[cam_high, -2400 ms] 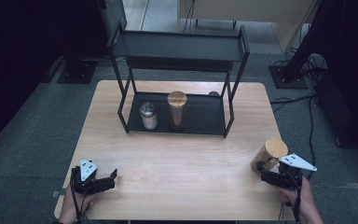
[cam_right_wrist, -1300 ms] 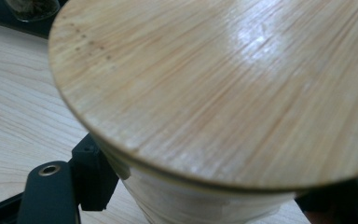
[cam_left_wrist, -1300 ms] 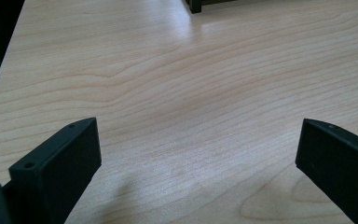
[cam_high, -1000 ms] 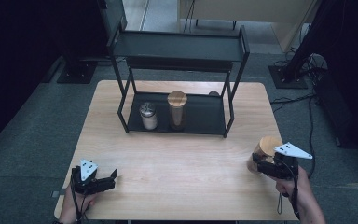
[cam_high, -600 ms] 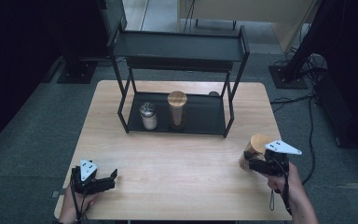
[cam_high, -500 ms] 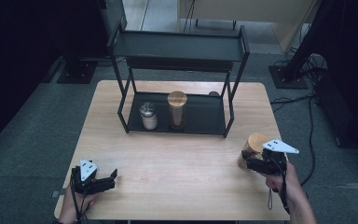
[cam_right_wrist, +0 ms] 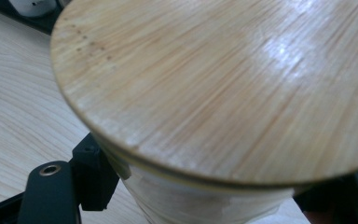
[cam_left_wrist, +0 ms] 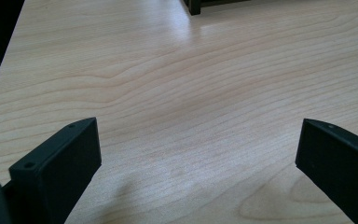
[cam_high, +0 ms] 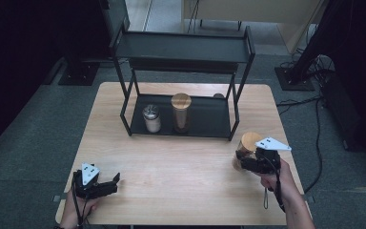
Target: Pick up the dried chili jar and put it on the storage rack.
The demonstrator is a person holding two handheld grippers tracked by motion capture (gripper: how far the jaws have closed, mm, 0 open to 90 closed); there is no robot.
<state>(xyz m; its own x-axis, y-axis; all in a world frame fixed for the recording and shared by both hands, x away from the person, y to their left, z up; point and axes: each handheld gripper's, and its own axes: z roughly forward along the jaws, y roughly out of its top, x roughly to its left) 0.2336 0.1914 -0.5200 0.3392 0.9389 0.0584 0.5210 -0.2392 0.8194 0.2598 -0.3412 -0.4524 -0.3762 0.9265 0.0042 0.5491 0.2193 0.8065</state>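
My right gripper (cam_high: 242,160) is shut on a jar with a round bamboo lid (cam_high: 247,148), held at the table's right side, just in front of the black shelf's right legs. In the right gripper view the lid (cam_right_wrist: 223,84) looms close, with the pale jar body below it clamped between the black jaws. My left gripper (cam_high: 114,182) rests near the table's front left corner. Its jaws stand wide apart over bare wood, and its fingers (cam_left_wrist: 60,168) hold nothing.
A black two-tier shelf (cam_high: 183,47) stands at the back of the wooden table (cam_high: 181,176). On its lower tray sit a small metal-lidded jar (cam_high: 151,118) and a tall bamboo-lidded jar (cam_high: 181,112). Cables lie on the floor to the right.
My right gripper has carried the bamboo-lidded jar leftward and slightly away from the table's right edge. The left gripper has stayed where it was.
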